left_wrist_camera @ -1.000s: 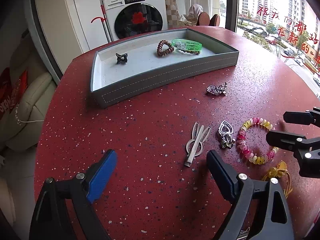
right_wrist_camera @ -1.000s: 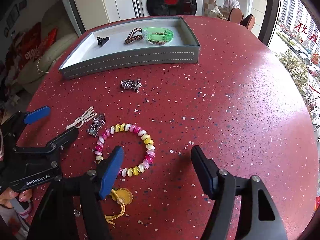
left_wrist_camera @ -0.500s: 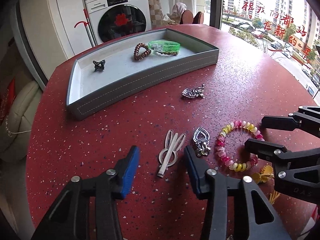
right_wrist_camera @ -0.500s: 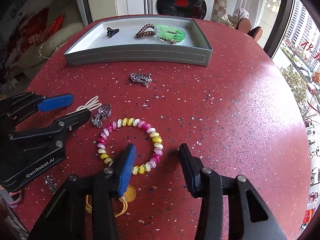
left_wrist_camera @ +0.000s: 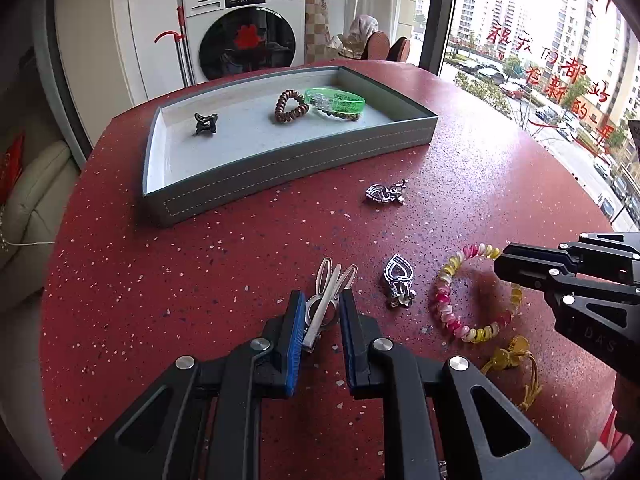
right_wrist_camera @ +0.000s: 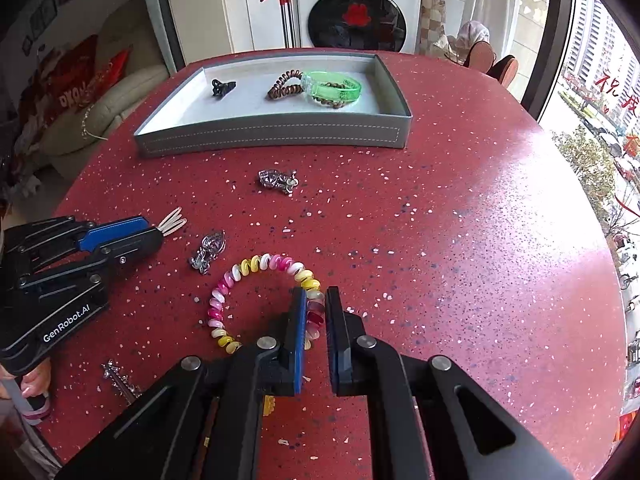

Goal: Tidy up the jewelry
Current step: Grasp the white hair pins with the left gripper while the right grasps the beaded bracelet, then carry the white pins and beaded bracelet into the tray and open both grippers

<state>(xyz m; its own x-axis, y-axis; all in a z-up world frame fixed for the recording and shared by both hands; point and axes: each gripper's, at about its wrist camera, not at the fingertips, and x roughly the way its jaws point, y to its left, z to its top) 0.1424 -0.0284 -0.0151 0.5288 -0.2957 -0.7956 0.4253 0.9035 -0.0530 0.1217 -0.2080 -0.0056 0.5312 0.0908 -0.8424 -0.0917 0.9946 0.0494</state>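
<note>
**Both grippers closed on pieces at the near edge of the desk**

Left gripper, lower centre of the left wrist view: its jaws have just been closing, and the blue pads now clasp the silver hair clip at its near end. Clip's long axis runs from the pads up and slightly right; the three looped prongs fan out at the far end, toward the tray. It lies flat on the red speckled desk.

Right gripper, lower centre of the right wrist view: jaws likewise just closing, pads now pinching the near-right arc of the pink, yellow and white coil bracelet. The rest of the ring lies flat, spreading to the upper left of the pads.

Between the two held pieces, a silver heart pendant, long axis roughly up-down in the left wrist view, heart end farther. A second silver charm sits alone, mid-desk, short of the tray.

Grey stitched tray, upper centre: holds a small black claw clip at left, a brown coil hair tie and a green translucent bangle touching at right.

Yellow tassel piece lower right, just below the bracelet. A spiky silver piece lower left of the right wrist view; detail unclear
</note>
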